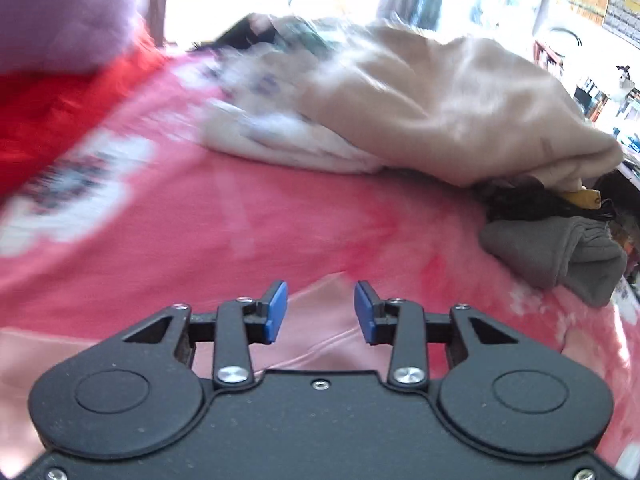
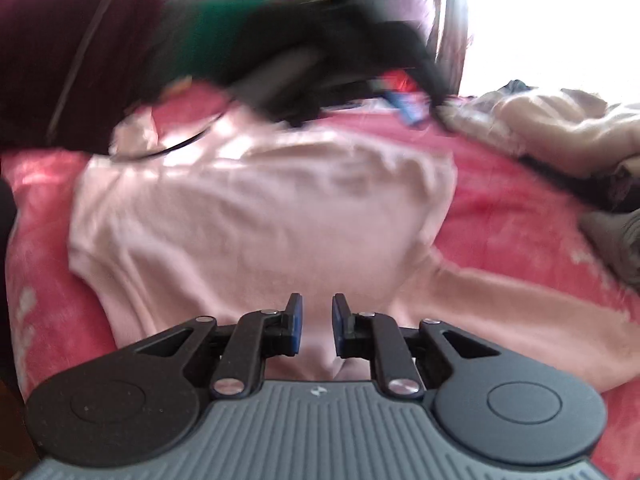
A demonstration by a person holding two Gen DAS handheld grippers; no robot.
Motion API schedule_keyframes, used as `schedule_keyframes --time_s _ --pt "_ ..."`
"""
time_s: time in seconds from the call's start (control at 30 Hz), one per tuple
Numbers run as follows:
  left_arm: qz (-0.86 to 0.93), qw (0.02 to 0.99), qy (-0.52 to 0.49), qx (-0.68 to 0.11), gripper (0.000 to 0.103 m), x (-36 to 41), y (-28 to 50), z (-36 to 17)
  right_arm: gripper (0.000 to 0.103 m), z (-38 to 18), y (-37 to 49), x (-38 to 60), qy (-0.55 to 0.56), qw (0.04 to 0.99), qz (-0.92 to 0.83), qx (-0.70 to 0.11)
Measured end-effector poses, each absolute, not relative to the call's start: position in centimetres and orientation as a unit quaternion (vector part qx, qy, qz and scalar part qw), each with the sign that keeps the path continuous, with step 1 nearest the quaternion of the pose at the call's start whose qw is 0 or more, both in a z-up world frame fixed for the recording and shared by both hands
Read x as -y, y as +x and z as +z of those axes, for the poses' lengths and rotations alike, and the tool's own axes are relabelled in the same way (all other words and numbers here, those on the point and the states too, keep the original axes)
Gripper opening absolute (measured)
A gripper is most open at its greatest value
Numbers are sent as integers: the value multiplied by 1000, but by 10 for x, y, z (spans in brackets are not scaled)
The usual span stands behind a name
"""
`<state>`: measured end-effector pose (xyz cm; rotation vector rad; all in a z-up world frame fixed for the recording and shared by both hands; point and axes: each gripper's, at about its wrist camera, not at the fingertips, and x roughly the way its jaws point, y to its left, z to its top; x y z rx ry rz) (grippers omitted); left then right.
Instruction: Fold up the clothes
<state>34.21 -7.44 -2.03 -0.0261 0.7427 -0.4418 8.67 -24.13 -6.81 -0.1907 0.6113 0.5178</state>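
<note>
A pale pink long-sleeved top (image 2: 260, 208) lies spread flat on the red bedspread (image 2: 500, 200), with one sleeve (image 2: 500, 312) stretched to the right. My right gripper (image 2: 318, 320) hovers over its near edge. The blue pads stand a little apart and only the cloth below shows in the gap. My left gripper (image 1: 321, 308) is open over a corner of the same pink cloth (image 1: 320, 344), with nothing between its pads. In the right wrist view a blurred dark shape and a green sleeve (image 2: 216, 36) cross above the far side of the top.
A beige garment (image 1: 440, 100) is heaped over white folded cloth (image 1: 288, 144) at the back of the bed. A folded grey garment (image 1: 560, 256) and something black (image 1: 520, 200) lie near the right edge. A purple pillow (image 1: 60, 8) sits far left.
</note>
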Motion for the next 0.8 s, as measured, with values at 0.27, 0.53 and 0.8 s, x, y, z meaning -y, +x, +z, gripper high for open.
schedule_keyframes --time_s 0.27,0.53,0.8 --pt "-27 951 -19 -307 36 -116 226 -12 18 -52 89 219 -105 926 246 -267" --pt "-59 941 -30 -332 31 -123 228 -31 18 -52 78 76 -200 881 351 -246" --pt "-79 911 0 -404 9 -89 334 -66 18 -74 78 -10 -224 846 394 -282"
